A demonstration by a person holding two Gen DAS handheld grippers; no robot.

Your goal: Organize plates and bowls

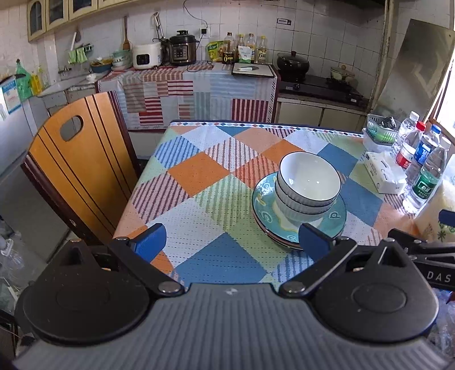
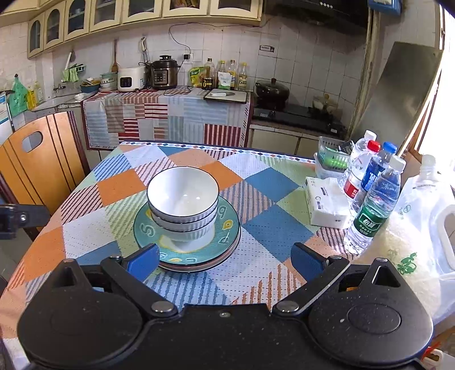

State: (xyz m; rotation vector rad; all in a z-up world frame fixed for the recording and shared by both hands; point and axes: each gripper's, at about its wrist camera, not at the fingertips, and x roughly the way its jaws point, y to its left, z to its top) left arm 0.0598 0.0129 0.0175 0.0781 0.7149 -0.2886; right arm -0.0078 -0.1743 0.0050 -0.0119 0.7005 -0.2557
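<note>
left tongs (image 1: 231, 242): blue pads, black arms | right tongs (image 2: 224, 260): same, silver pivots

Three white bowls (image 2: 183, 199) sit nested on a stack of teal plates (image 2: 227, 232) on the checked tablecloth (image 2: 270, 227). The right gripper (image 2: 224, 260) hangs over the near edge, jaws wide and empty. Water bottles (image 2: 372, 199) and tissues (image 2: 324, 202) stand to the right.

White-tiled kitchen wall (image 2: 307, 54) with cream cabinets (image 2: 93, 17) above. A wooden chair (image 1: 76, 170) stands beside the cloth-covered table (image 1: 204, 176). Daylight enters through a window (image 2: 446, 108) on the right.
</note>
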